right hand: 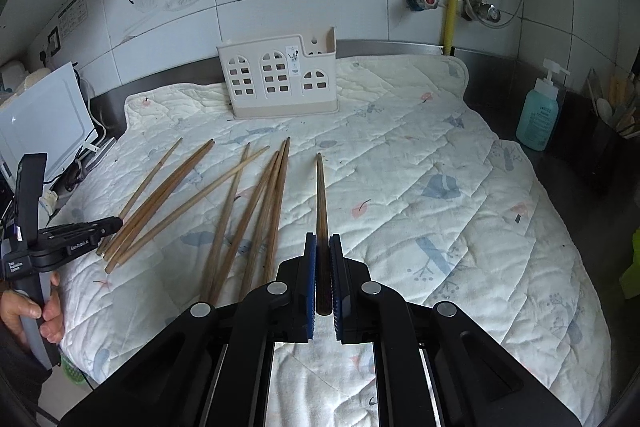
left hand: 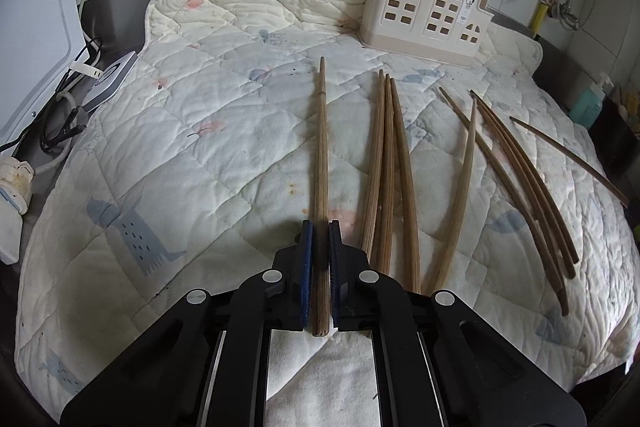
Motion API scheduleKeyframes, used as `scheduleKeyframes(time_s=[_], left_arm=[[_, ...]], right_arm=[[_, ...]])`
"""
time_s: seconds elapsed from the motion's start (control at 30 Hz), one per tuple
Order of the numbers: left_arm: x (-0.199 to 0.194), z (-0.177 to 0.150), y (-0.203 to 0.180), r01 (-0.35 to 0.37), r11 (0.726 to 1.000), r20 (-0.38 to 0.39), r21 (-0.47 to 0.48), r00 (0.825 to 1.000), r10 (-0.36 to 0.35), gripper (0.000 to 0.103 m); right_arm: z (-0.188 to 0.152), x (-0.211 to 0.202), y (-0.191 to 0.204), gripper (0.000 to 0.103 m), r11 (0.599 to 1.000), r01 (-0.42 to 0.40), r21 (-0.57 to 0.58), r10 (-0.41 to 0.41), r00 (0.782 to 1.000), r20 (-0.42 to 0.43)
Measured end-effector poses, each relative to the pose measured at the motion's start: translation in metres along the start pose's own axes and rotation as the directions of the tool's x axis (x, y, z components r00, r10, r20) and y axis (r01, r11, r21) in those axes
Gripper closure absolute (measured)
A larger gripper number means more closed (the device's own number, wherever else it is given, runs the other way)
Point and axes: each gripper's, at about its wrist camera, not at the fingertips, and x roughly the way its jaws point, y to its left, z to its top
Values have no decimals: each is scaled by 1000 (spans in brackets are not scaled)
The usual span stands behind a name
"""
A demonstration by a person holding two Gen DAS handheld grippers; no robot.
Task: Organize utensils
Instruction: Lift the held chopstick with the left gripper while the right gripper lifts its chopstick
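Two grippers: each is clamped on one wooden chopstick above the quilted mat, with the cream utensil holder taken as the landmark for all places below.
Left gripper: blue pads pressed tight on both sides of a light chopstick, jaws nearly together with only the stick between them; its thin tip points toward the holder's left end and stops short of it.
Right gripper: jaws drawn in on a darker chopstick, the thick end sitting between the blue pads, the tip aimed at the holder's right part and well short of it.
Utensil holder: upright at the mat's far edge against the tiled wall, with window-shaped cut-outs in its front face; no chopstick shows inside it from these views.
Loose chopsticks: lying flat on the mat nearer than the holder, three close together just right of the left gripper's stick, tips fanned toward the holder.
Farther sticks: a darker spread lying below the holder's right end, some crossing each other.
Person's hand: in the right wrist view, wrapped round the left gripper's handle, far left of the holder.
Soap bottle: off the mat, right of the holder.
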Motion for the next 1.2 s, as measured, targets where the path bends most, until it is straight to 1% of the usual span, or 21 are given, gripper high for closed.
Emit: scheduleKeyframes(time_s=[0.13, 0.23, 0.33, 0.5, 0.6, 0.73, 0.83, 0.87, 0.97, 1.2], left_arm=[[-15, 4, 3, 60, 998, 36, -36, 998, -58, 98], [-30, 9, -1, 70, 997, 71, -19, 995, -69, 98], [-42, 17, -2, 106, 994, 92, -24, 990, -104, 98], [-60, 41, -5, 137, 991, 115, 11, 984, -137, 98], [-70, 54, -8, 164, 986, 123, 27, 978, -166, 98], [-76, 59, -14, 176, 982, 96, 69, 979, -182, 98], [-75, 53, -13, 156, 984, 65, 91, 985, -162, 98], [-73, 50, -11, 148, 985, 55, 93, 987, -154, 98], [-68, 39, -3, 162, 983, 24, 85, 986, -164, 98], [-47, 16, 7, 162, 984, -37, 80, 986, -160, 97]], right_arm=[[10, -10, 2, 96, 1000, -10, -7, 11, 999, 32], [20, -16, 3, 96, 1000, -27, -11, 28, 998, 58], [36, -23, 4, 96, 999, -41, -29, 43, 995, 89], [71, -35, 8, 96, 995, -46, -84, 59, 987, 148], [88, -37, 10, 96, 993, -54, -103, 70, 984, 164], [97, -36, 12, 96, 991, -63, -115, 82, 982, 167], [96, -38, 13, 96, 991, -71, -113, 90, 981, 173], [95, -39, 14, 96, 991, -74, -112, 93, 980, 173], [93, -40, 15, 96, 991, -76, -110, 95, 980, 176], [91, -42, 15, 96, 991, -81, -104, 99, 978, 181]])
